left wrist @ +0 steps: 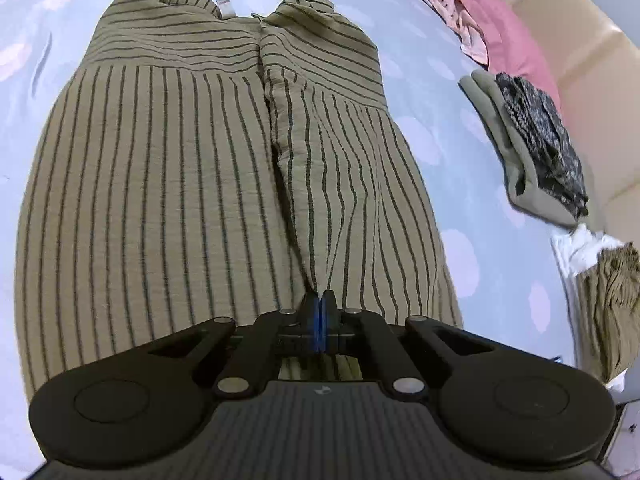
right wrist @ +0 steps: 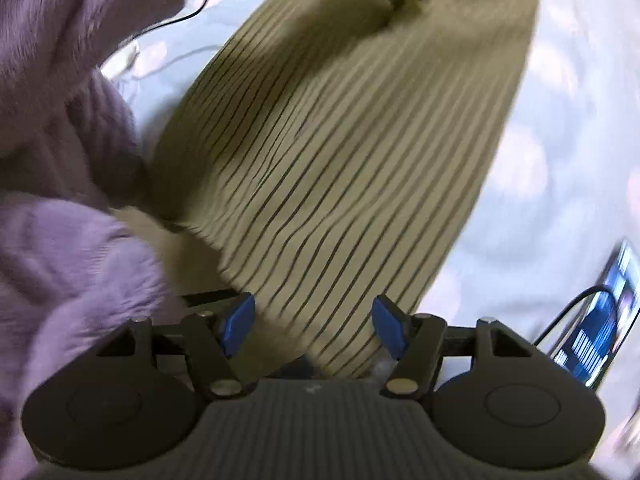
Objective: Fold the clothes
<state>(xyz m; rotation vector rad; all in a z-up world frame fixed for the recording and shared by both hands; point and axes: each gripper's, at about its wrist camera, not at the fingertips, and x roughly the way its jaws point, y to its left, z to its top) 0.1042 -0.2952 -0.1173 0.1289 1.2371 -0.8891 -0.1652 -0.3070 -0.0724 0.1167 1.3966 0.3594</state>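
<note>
Folding the Striped Shirt: Just Getting Going

Folding has only just begun, as far as I can judge. The bed sheet (left wrist: 432,148) is pale blue with soft pink blobs, and it carries everything. On it lies the striped shirt (left wrist: 160,184), tan with thin dark lines, spread out with its collar at the far end. One front side is flopped over along the middle and looks bumpy, so the shirt is not a neat packet yet. Both sides, any sleeves and the bottom part seem left to fold.

Off to the side near the edge of the bed sit other clothes. A pink pile (left wrist: 500,28) lies far away. Nearer is a folded grey-green piece (left wrist: 520,160) with a dark patterned one on top, so some clothes look done already. A rumpled tan heap (left wrist: 612,304) waits close by.

A fuzzy purple sleeve (right wrist: 52,160) fills one side of the right wrist view. A lit-up phone (right wrist: 600,320) lies on the sheet there.

The left gripper (left wrist: 319,312) has its fingers clenched tight on the lower edge of the shirt's flap. The right gripper (right wrist: 316,324) has its fingers (right wrist: 238,322) spread apart and released, with a shirt edge lying between them but not pinched.
</note>
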